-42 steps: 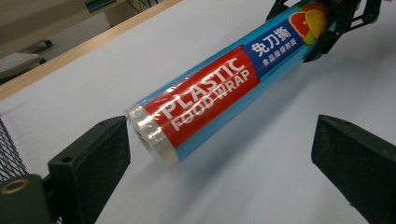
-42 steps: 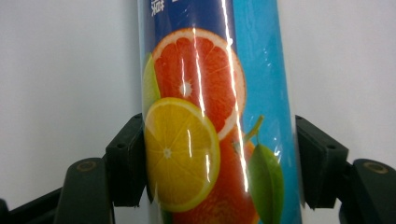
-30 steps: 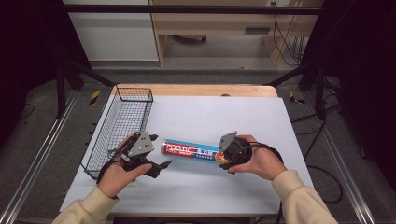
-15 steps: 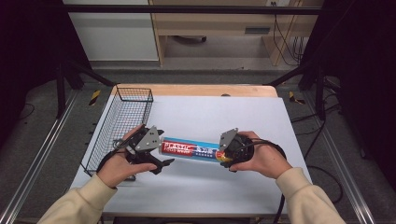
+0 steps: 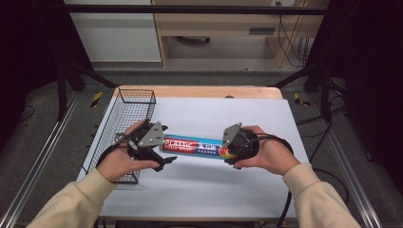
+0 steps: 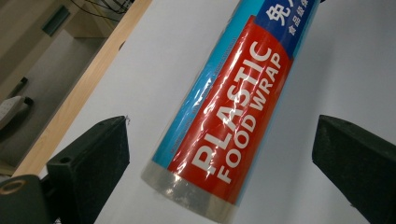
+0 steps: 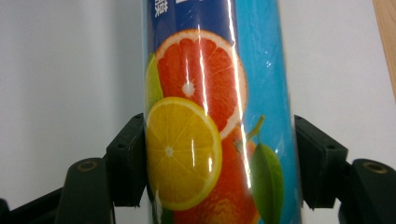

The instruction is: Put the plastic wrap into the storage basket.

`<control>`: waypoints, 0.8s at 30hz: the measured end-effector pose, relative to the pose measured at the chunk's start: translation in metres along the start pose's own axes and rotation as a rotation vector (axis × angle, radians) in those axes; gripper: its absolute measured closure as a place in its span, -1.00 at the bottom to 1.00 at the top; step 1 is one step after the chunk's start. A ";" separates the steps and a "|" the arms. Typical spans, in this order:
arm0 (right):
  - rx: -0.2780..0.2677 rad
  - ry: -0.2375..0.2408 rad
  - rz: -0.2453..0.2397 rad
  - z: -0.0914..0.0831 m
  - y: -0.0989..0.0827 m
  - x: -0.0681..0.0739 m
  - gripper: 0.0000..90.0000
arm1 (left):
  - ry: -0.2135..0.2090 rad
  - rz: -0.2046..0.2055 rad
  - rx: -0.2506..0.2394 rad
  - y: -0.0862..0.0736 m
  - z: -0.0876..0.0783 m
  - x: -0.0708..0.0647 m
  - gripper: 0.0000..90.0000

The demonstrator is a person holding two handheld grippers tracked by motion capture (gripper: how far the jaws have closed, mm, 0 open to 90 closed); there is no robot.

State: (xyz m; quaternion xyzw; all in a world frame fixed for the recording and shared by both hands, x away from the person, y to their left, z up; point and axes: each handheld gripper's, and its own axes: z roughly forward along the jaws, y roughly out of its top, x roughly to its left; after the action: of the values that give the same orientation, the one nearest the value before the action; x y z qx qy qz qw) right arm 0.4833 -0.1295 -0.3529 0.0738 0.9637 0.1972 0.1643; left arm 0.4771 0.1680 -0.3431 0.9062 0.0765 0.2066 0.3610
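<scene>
A roll of plastic food wrap [image 5: 192, 146] in a blue and red wrapper lies crosswise over the middle of the white table [image 5: 228, 111]. My right gripper [image 5: 225, 148] is shut on its right end; in the right gripper view both pads press the fruit-printed end of the roll [image 7: 210, 93] inside the right gripper [image 7: 218, 161]. My left gripper [image 5: 166, 144] is open at the roll's left end. In the left gripper view its jaws stand wide on either side of the roll [image 6: 233, 102], with a gap on each side, across the left gripper [image 6: 219, 135].
A black wire basket [image 5: 127, 118] stands along the table's left edge, right beside my left hand. A wooden strip [image 5: 199, 91] runs along the table's far edge. Metal frame rails flank the table on both sides.
My left gripper has moved forward and to the right, up to the roll's left end, so its open jaws now straddle that end. The right gripper and roll have barely shifted.
</scene>
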 end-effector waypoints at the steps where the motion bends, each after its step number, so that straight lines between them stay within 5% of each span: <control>1: 0.005 0.003 -0.019 -0.003 0.004 -0.001 -0.30 | 0.000 0.017 0.006 0.003 0.001 0.002 -0.91; 8: -0.001 0.023 -0.044 -0.004 0.014 0.000 -0.30 | -0.061 0.108 0.056 0.012 0.011 0.002 -0.90; 15: -0.001 0.052 -0.054 -0.004 0.021 0.002 -0.30 | -0.096 0.134 0.068 0.018 0.019 -0.001 -0.71; 24: -0.007 0.063 -0.050 -0.006 0.026 0.001 -0.30 | -0.135 0.187 0.158 0.021 0.031 -0.005 -0.52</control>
State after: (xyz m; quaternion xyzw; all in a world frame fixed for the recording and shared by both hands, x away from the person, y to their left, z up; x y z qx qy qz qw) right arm 0.4822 -0.1074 -0.3378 0.0428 0.9693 0.1984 0.1390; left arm 0.4856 0.1322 -0.3502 0.9469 -0.0167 0.1710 0.2719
